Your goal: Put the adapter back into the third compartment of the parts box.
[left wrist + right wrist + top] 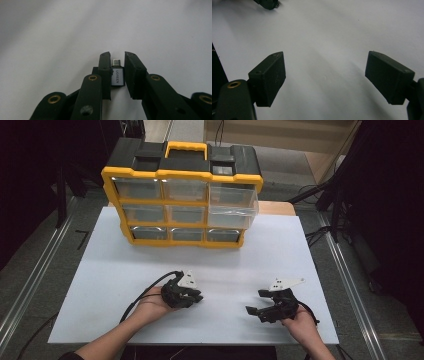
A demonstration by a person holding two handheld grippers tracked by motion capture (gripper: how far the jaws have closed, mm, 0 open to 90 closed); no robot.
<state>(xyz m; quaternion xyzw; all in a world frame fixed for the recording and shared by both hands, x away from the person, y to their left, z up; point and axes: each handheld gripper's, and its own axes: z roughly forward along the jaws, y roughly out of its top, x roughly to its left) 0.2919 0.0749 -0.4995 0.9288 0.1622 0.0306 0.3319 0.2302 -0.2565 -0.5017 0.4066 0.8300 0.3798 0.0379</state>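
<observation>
Left gripper (196,296): matte black plastic body w/ brass-coloured rivets and a grey three-cornered plate on top, cable trailing off toward the person. Left hand (152,304) cups it from below, palm up, jaws pointing right and low over the table (100,270). In the left gripper view the jaws are clamped on the adapter (117,75), a small flat rectangular metal piece, silver-grey, lettered "UGREEN", w/ a short shiny plug end sticking out past the jaw tips. Adapter sits between the pads, just above the smooth white tabletop.

Centre rear: organiser (182,195), boxy, yellow frame, black lid w/ yellow handle, 3x3 clear drawers; upper right drawer stands pulled out.

Right gripper (254,312): same build, held by right hand (305,322) from behind, pointing left, jaws wide apart, nothing between the flat black pads (270,75)
</observation>
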